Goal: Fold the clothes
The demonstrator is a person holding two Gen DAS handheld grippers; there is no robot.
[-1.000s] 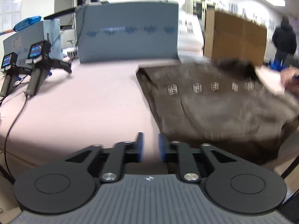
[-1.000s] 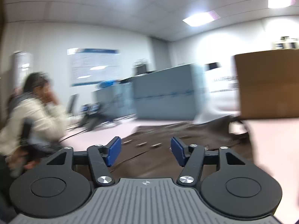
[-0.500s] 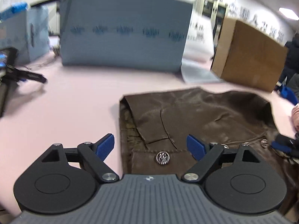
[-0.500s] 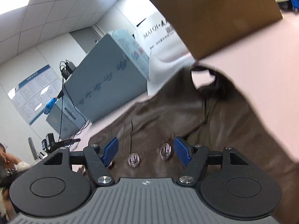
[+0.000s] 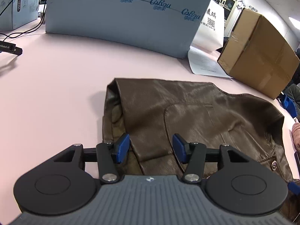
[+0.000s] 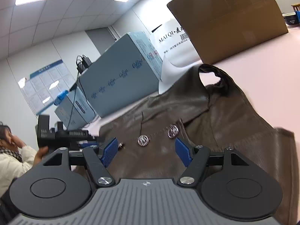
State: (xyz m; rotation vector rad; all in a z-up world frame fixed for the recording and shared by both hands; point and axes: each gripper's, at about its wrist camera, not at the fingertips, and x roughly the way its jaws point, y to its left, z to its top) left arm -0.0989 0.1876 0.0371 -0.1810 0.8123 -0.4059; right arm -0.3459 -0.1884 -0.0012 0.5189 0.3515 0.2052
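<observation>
Pink tabletop (image 5: pixel 56 86) is shown bearing a brown leather vest (image 5: pixel 187 112), lying partly folded just in front of the blue Cohou carton (image 5: pixel 121 13). Left gripper (image 5: pixel 151 148) and right gripper (image 6: pixel 145 152) are held wide open over the vest's near edge, nothing being grasped; a fresh fold is judged to be in preparation, requiring that edge to be pinched. Compared with a second earlier, the left jaws have been opened and both grippers brought closer to the vest.

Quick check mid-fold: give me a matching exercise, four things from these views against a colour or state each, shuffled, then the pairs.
Things:
1. vest
2. left gripper
3. cardboard box
4. table

Colours or states:
A. pink
B. taped shut
C. open, over the fabric
D. dark brown, lying on the table

Pairs: 1-D, 2-C, 3-B, 4-A
</observation>
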